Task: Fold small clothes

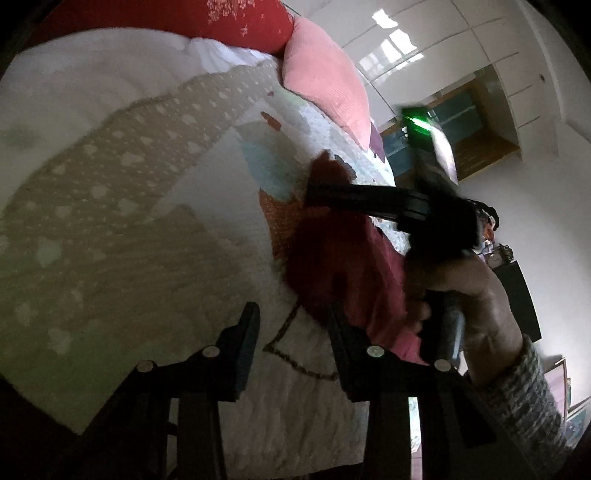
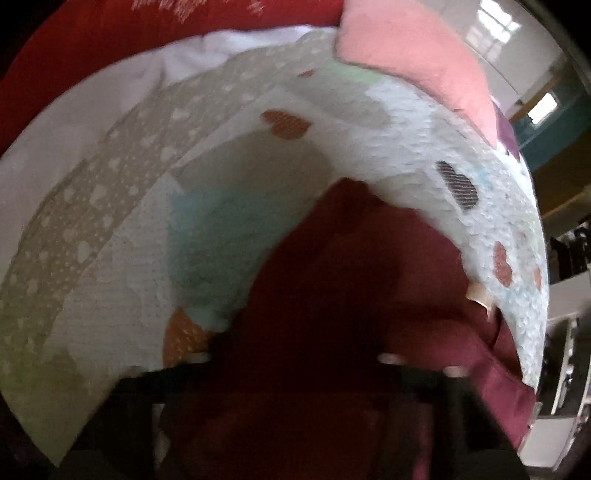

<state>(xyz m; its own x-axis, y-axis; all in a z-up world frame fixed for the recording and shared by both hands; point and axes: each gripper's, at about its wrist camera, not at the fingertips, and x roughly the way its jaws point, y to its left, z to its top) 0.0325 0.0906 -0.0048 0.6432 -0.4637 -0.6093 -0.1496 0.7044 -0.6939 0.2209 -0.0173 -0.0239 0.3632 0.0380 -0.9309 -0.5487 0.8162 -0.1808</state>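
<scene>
I take this as an early step of the fold: getting hold of the dark red garment (image 1: pixel 332 266) so it can be lifted or spread out, a judgement from how bunched it lies. The garment sits crumpled on the patchwork quilt (image 1: pixel 110 206), toward the quilt's near edge, well short of the pink pillow (image 1: pixel 325 74) and the red pillow (image 1: pixel 177 18) at the quilt's far end.

My right gripper (image 1: pixel 314 192) reaches into the garment's upper part, its tip buried in the cloth. From the right wrist view the red fabric (image 2: pixel 332 295) fills the space ahead of the fingers and hides them, so I cannot tell whether that tool is clenched on the cloth or merely pressed against it. The picture is also blurred.

My left gripper (image 1: pixel 291 343) stands released, its 2 fingers spread with bare quilt showing between them. The garment's lower edge lies just beside the right-hand finger (image 1: pixel 343 350), possibly touching it; the left-hand finger is clear of the cloth.

Next, I judge, the left tool needs to shift toward the garment's lower hem and pinch 1 layer only, opposite the right tool, so both can draw the piece flat on the quilt. The risk is catching the quilt along with the garment.
</scene>
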